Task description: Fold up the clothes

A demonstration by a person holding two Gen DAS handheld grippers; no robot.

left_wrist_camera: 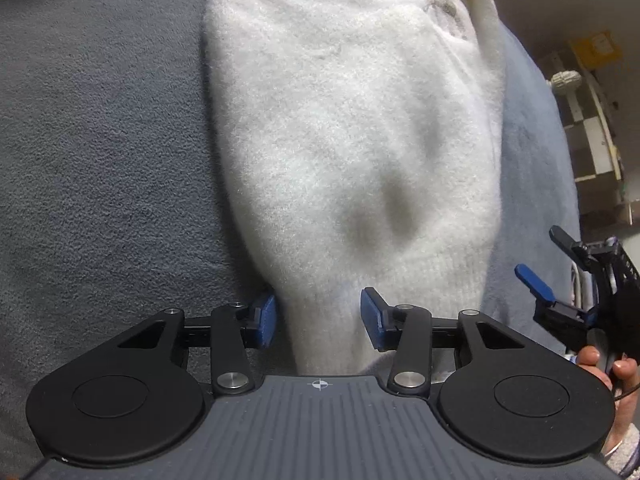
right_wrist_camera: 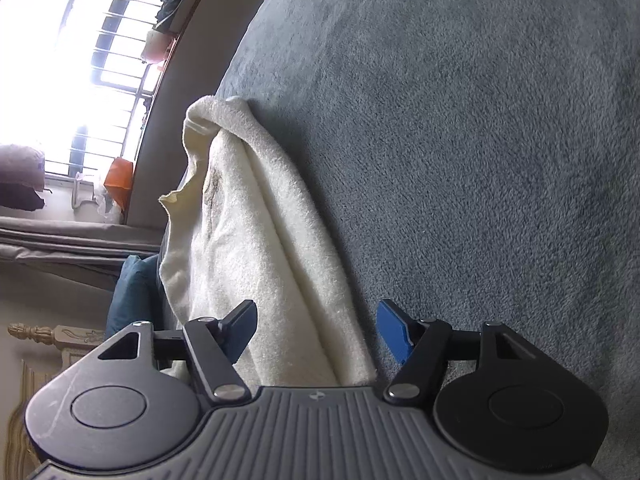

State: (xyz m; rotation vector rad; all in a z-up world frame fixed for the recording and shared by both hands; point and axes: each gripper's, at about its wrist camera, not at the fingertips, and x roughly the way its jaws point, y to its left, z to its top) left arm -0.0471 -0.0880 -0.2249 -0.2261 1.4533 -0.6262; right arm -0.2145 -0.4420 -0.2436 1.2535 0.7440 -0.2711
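Note:
A fluffy white sweater point(left_wrist_camera: 352, 128) lies on a grey-blue fleece blanket point(left_wrist_camera: 100, 140). In the left wrist view its narrow ribbed end runs down between the blue pads of my left gripper point(left_wrist_camera: 319, 322), which is open and straddles it without pinching. My right gripper point(left_wrist_camera: 550, 272) shows at the right edge, open, off the sweater. In the right wrist view my right gripper point(right_wrist_camera: 316, 334) is open, with a folded cream edge of the sweater point(right_wrist_camera: 256, 240) lying between its fingers on the blanket point(right_wrist_camera: 460, 160).
The blanket's edge drops off on the right in the left wrist view, with shelving point(left_wrist_camera: 592, 128) beyond. The right wrist view shows a bright barred window point(right_wrist_camera: 80, 60), a blue cushion point(right_wrist_camera: 132, 292) and a carved wooden bed post point(right_wrist_camera: 36, 332) at the left.

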